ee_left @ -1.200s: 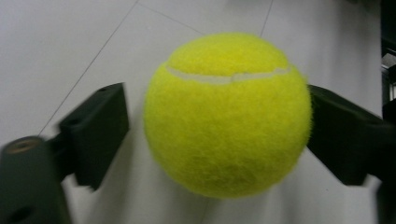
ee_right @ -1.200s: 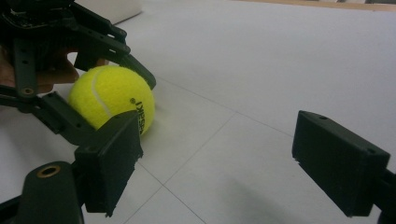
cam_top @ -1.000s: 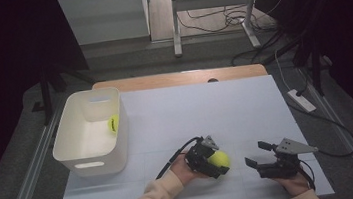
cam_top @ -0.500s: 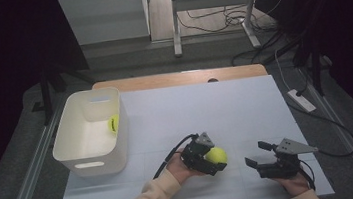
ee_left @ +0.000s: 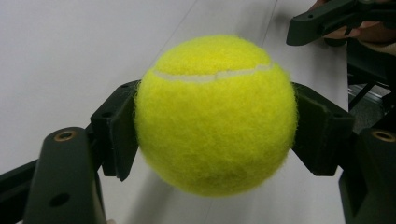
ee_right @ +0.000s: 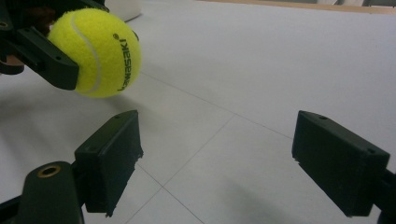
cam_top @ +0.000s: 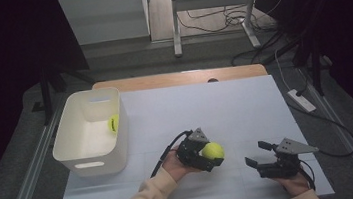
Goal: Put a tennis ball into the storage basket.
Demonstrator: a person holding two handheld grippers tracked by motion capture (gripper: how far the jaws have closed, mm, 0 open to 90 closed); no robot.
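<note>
High view showed a yellow tennis ball [cam_top: 213,150] clamped between the jaws of the left gripper [cam_top: 206,155], lifted just above the white table [cam_top: 205,106] near its front edge. Well apart to its right, the right gripper [cam_top: 260,154] rested with jaws spread and empty, while a white bin [cam_top: 81,155] at the table's left held a second ball [cam_top: 113,124] against its right wall

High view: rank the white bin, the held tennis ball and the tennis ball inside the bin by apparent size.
1. white bin, by far.
2. held tennis ball.
3. tennis ball inside the bin; it sits farther off and partly hidden by the wall, so their real sizes may match.
</note>
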